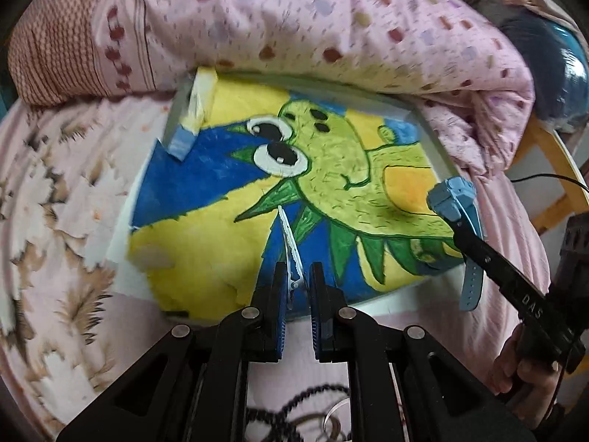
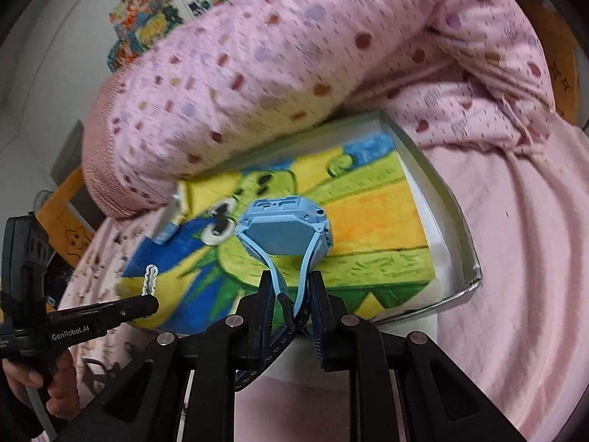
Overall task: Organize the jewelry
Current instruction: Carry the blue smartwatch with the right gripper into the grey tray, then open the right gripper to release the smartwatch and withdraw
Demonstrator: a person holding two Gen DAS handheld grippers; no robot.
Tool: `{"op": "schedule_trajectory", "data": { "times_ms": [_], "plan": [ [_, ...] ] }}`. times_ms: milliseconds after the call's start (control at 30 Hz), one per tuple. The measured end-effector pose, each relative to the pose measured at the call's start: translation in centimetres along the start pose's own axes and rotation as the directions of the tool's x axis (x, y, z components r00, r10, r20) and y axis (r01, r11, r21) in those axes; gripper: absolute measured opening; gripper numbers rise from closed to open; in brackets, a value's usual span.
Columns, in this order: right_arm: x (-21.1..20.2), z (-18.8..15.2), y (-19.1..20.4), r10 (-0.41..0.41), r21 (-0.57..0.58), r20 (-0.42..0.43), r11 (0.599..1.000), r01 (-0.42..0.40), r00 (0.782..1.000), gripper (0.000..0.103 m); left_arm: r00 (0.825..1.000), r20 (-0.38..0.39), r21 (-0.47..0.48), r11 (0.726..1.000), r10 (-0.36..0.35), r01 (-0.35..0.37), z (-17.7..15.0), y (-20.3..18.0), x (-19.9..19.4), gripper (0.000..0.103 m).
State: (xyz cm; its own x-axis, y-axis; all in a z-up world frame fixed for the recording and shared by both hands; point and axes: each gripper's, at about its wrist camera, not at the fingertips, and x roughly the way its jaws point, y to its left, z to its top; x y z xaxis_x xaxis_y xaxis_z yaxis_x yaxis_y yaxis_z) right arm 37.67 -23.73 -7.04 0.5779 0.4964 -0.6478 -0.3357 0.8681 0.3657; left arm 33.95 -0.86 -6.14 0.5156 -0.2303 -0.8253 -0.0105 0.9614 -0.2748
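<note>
Now my left gripper [image 1: 296, 280] pinches a hair clip [image 1: 289, 243] and my right gripper [image 2: 292, 294] clamps a watch [image 2: 285, 226] strap, both over the tray [image 2: 441, 199], awaiting gentle release.

Pink-sheeted bed [image 2: 515, 258], spotted quilt [image 1: 313, 25], white wall [image 2: 55, 55]

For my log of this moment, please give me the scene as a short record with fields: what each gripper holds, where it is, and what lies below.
surface: pink bedding with a rolled quilt behind
box: shallow box lined with a cartoon drawing, on the bed
left gripper: fingers shut on a white toothed hair clip, over the box
right gripper: fingers shut on the strap of a blue watch, watch body raised above the drawing
near edge: dark beaded string on the bedding below the left gripper
</note>
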Motion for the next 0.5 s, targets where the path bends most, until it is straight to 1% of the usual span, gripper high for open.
{"op": "schedule_trajectory", "data": {
  "times_ms": [100,200,333,400,433,467,500],
  "plan": [
    [0.9,-0.2,-0.2,-0.009,0.005,-0.013,1.0,0.009,1.0,0.019,1.0,-0.022,-0.005,1.0,0.016,-0.016,0.0,0.2,1.2,0.009],
    [1.0,-0.4,0.3,-0.028,-0.014,-0.019,1.0,0.028,0.999,0.025,0.998,-0.049,0.002,0.999,0.04,-0.04,-0.3,0.3,1.9,0.009],
    [0.8,-0.5,0.4,-0.039,-0.026,-0.023,0.999,0.038,0.999,0.036,0.999,-0.045,-0.018,0.999,0.03,-0.031,-0.3,0.8,1.9,0.009],
    [0.3,-0.3,0.5,-0.047,-0.038,-0.004,0.998,0.047,0.999,0.04,0.998,-0.044,-0.043,0.998,0.034,-0.036,-0.2,1.1,1.7,0.015],
    [0.1,-0.2,0.7,-0.054,-0.046,0.006,0.997,0.054,0.999,0.043,0.999,-0.037,-0.053,0.998,0.032,-0.034,-0.1,1.2,1.4,0.025],
    [-0.3,0.0,0.9,-0.064,-0.059,0.02,0.996,0.065,0.998,0.044,0.999,-0.024,-0.065,0.997,0.028,-0.029,-0.1,1.3,1.0,0.033],
    [-0.7,0.1,1.0,-0.07,-0.071,0.036,0.995,0.072,0.997,0.045,1.0,-0.003,-0.079,0.997,0.022,-0.022,-0.2,1.6,0.4,0.036]
  ]
}}
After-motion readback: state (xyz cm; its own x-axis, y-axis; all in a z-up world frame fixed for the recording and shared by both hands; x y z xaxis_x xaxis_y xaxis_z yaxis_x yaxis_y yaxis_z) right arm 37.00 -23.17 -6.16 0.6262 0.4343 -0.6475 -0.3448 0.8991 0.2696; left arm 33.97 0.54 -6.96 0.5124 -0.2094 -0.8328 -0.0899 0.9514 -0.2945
